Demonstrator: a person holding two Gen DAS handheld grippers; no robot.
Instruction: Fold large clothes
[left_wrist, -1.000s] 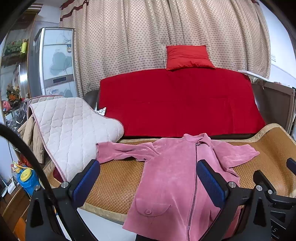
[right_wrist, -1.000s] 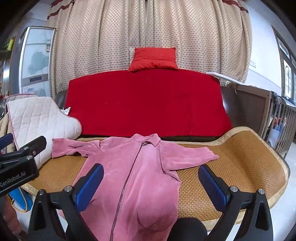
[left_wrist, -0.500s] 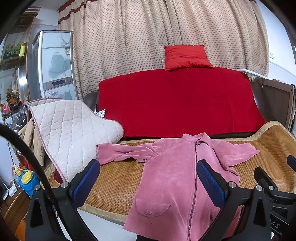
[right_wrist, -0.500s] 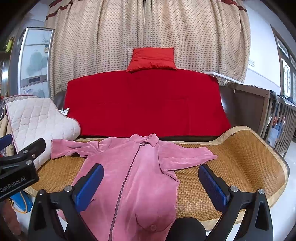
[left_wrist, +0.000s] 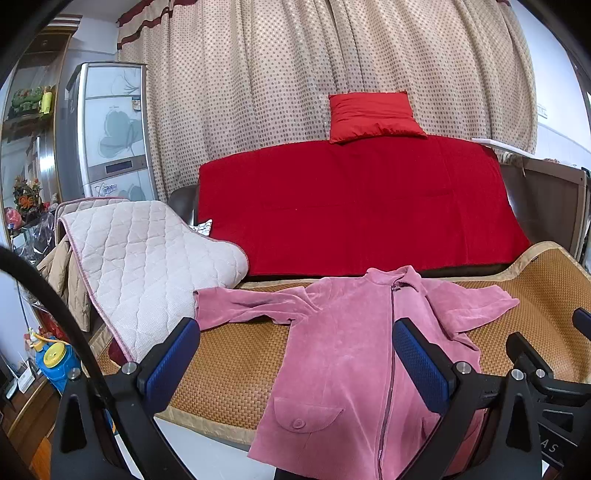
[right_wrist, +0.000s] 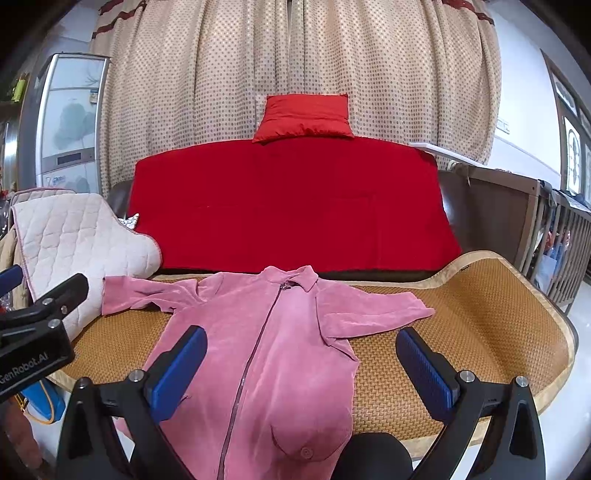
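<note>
pink jacket (right_wrist: 273, 343) flat on woven mat (right_wrist: 480, 325) (zipped) | left gripper (left_wrist: 295, 363) spread | right gripper (right_wrist: 301, 363) spread, 2 empty

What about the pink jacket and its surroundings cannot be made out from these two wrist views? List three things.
1. Pink jacket hem: cut off by the bottom edge in both views.
2. Its lower right side, left wrist view: behind the left gripper and its fingers.
3. Blue and yellow object beside the woven mat: partly hidden by a black cable, too small to identify.

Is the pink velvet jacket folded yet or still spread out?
Spread out: the pink velvet jacket lies flat, zipped, both sleeves extended sideways on the woven mat.
</note>
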